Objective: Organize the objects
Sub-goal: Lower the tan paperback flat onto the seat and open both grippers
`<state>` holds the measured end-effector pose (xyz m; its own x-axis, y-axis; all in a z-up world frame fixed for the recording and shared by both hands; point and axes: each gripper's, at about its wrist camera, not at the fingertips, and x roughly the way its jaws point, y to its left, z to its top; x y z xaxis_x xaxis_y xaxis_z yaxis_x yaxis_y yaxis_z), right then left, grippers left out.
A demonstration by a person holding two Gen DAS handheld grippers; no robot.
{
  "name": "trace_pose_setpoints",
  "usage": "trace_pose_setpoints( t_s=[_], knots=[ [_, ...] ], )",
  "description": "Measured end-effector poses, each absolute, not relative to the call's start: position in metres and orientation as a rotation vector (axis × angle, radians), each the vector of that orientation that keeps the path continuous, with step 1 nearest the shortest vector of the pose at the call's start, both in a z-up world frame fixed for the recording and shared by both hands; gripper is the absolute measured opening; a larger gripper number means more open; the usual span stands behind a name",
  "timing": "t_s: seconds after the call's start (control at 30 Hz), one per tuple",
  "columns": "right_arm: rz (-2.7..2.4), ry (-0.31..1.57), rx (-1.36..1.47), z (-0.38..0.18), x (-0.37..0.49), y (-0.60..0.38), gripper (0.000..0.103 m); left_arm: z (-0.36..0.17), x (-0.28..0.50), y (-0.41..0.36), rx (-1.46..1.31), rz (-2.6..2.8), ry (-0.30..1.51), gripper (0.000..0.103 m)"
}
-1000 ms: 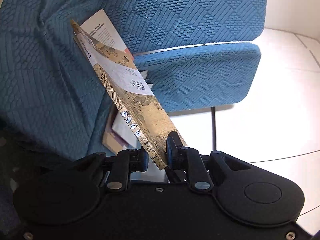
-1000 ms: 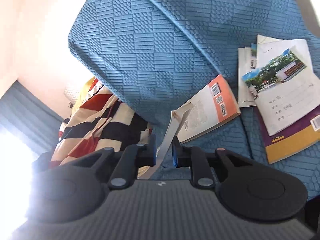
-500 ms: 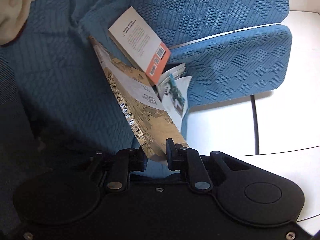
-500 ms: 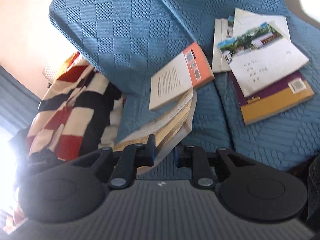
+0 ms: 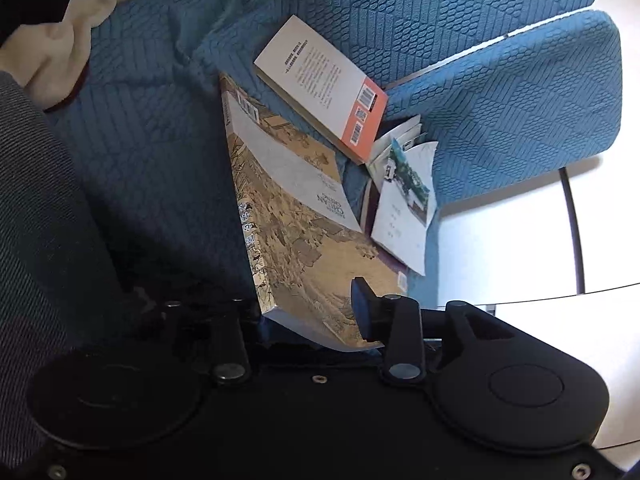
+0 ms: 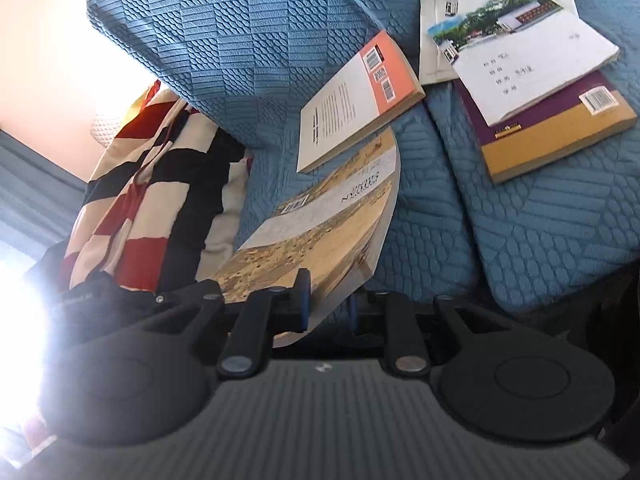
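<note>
The large tan paperback book with a painted landscape cover (image 5: 296, 216) lies slanted on the blue quilted sofa cover (image 5: 152, 152), its near corners caught from two sides so it can be set down level; the left gripper (image 5: 304, 312) is opening, the book's corner between its jaws but no longer pressed; the right gripper (image 6: 326, 306) stays out of this release, clamped narrowly on the opposite corner (image 6: 320, 256); beyond lie the white-and-orange paperback (image 6: 356, 104) and a loose pile topped by a white photo-cover booklet (image 6: 524, 52), seemingly the stack to tidy.
</note>
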<state>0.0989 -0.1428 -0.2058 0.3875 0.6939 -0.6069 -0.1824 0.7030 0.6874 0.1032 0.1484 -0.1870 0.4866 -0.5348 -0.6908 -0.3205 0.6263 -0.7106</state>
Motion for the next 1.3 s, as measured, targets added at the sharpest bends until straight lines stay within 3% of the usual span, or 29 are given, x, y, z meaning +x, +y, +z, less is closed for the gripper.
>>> trace_pose_setpoints(
  t_s=[0.3,0.37,0.43,0.53,0.63,0.7,1.3],
  knots=[
    [0.611,1.086,0.579,-0.225,0.097,-0.143,0.023,-0.197,0.105,0.138,-0.858,-0.094,1.195,0.048],
    [0.609,1.098,0.584,-0.227,0.097,-0.143,0.024,-0.198,0.104,0.137,-0.846,-0.091,1.214,0.053],
    [0.593,1.098,0.563,-0.226,0.095,-0.142,0.028,-0.196,0.104,0.137,-0.831,-0.078,1.227,0.065],
    [0.534,1.112,0.501,-0.227,0.093,-0.140,0.034,-0.192,0.101,0.140,-0.802,-0.029,1.227,0.072],
    [0.497,1.151,0.506,-0.233,0.094,-0.144,0.054,-0.189,0.097,0.145,-0.802,-0.027,1.213,0.074],
    [0.446,1.168,0.494,-0.233,0.094,-0.147,0.073,-0.187,0.097,0.146,-0.782,-0.011,1.202,0.075],
    [0.491,1.074,0.263,-0.224,0.134,-0.116,0.072,-0.205,0.166,0.126,-0.546,0.018,1.130,0.077]
  ],
)
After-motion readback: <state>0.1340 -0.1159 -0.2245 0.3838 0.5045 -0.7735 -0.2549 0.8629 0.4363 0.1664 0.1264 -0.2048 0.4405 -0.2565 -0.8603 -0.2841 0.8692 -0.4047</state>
